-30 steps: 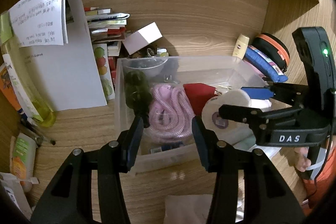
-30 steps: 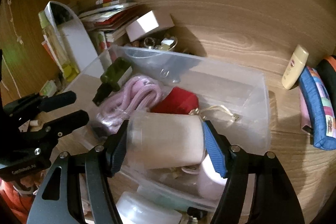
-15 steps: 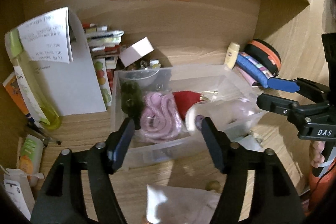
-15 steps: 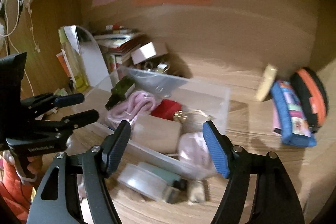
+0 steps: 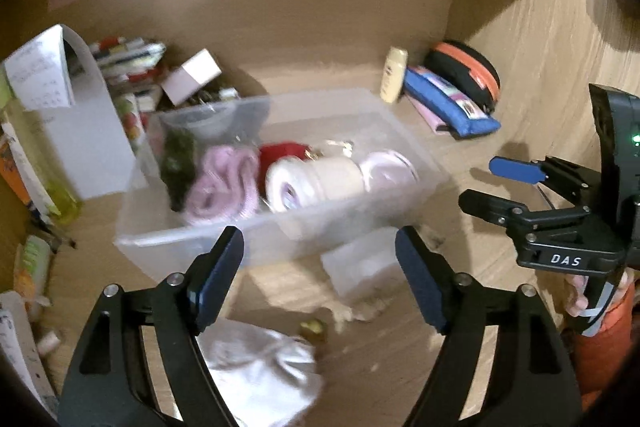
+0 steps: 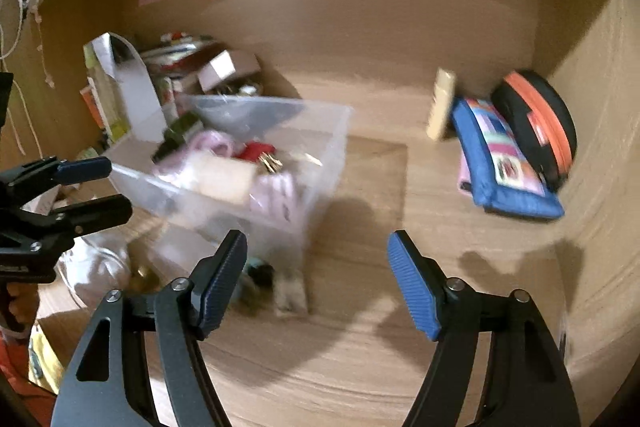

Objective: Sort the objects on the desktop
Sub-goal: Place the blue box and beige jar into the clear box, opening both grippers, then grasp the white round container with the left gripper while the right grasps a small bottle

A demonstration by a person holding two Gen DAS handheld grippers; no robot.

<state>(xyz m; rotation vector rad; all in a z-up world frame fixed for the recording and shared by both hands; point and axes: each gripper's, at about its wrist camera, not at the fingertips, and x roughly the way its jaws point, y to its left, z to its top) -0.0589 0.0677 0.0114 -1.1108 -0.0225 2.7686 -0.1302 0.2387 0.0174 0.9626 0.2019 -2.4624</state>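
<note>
A clear plastic bin (image 5: 416,163) (image 6: 332,147) stands on the wooden desk. It holds a cream roll (image 5: 316,179) (image 6: 224,177), a pink rope coil (image 5: 224,179), a red item (image 5: 284,151) and a dark green bottle (image 5: 178,159) (image 6: 178,133). My left gripper (image 5: 318,267) is open and empty, in front of the bin. My right gripper (image 6: 316,269) is open and empty, to the bin's right; it also shows in the left wrist view (image 5: 496,183).
A white cloth bag (image 5: 260,371), a clear lid (image 5: 360,263) and small bits lie before the bin. A blue pouch (image 6: 508,163), an orange-black case (image 6: 540,123) and a cream tube (image 6: 440,103) sit back right. Books and a white box (image 5: 192,75) stack back left.
My right gripper opened and let the cream roll drop into the bin, then pulled back to the right. My left gripper opened wider and drew back from the bin.
</note>
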